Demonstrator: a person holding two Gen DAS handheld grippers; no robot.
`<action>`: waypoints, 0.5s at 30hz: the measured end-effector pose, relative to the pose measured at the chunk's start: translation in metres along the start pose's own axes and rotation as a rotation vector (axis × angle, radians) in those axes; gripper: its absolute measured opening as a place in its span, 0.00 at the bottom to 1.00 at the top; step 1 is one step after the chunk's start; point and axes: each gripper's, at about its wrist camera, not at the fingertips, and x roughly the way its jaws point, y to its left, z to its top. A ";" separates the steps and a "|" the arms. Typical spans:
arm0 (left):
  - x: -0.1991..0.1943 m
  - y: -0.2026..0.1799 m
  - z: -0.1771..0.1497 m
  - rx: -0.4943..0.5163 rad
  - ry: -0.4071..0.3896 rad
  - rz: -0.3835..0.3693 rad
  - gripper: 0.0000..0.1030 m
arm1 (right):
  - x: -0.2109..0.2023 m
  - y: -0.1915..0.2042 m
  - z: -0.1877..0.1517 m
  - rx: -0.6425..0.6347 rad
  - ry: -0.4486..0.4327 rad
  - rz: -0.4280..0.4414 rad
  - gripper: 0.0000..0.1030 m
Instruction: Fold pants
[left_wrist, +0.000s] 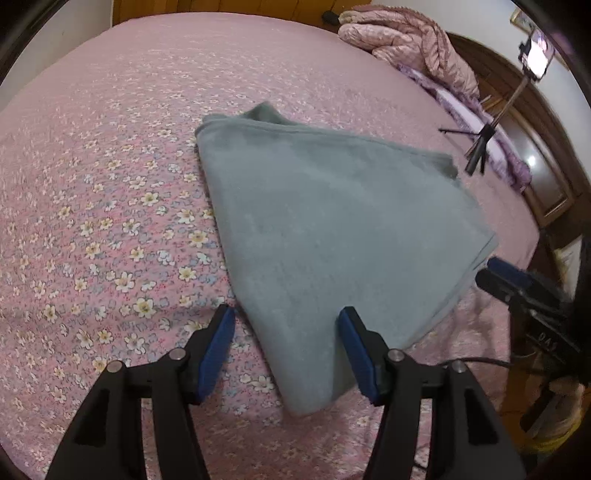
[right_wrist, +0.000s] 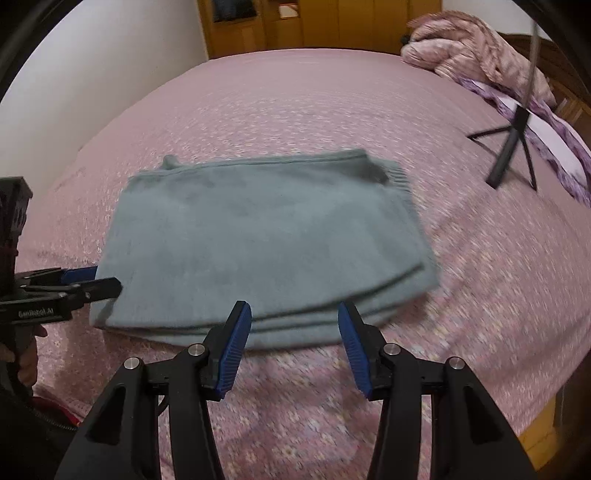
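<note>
The grey-green pants (left_wrist: 325, 229) lie folded into a thick, layered rectangle on the pink floral bedspread (left_wrist: 110, 206); they also show in the right wrist view (right_wrist: 266, 243). My left gripper (left_wrist: 288, 314) is open and empty, its fingers straddling the near corner of the stack. My right gripper (right_wrist: 293, 308) is open and empty, just in front of the stack's near layered edge. The left gripper shows in the right wrist view (right_wrist: 94, 282) at the stack's left edge. The right gripper shows in the left wrist view (left_wrist: 495, 273) at the stack's right edge.
A bunched pink quilt (left_wrist: 406, 44) and purple pillows (left_wrist: 480, 125) lie at the bed's far right. A black tripod (right_wrist: 511, 147) with a phone (left_wrist: 537, 55) stands on the bed right of the pants. A wooden headboard (left_wrist: 532, 147) runs along the right.
</note>
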 end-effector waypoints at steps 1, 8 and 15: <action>0.001 -0.003 -0.001 0.013 -0.003 0.014 0.60 | 0.005 0.002 0.000 -0.004 0.009 0.006 0.49; 0.003 -0.005 -0.003 0.025 -0.008 0.027 0.61 | 0.029 0.002 -0.007 -0.002 0.036 0.014 0.51; 0.006 -0.008 -0.003 0.030 -0.018 0.028 0.61 | 0.035 -0.005 -0.009 0.045 0.032 0.067 0.59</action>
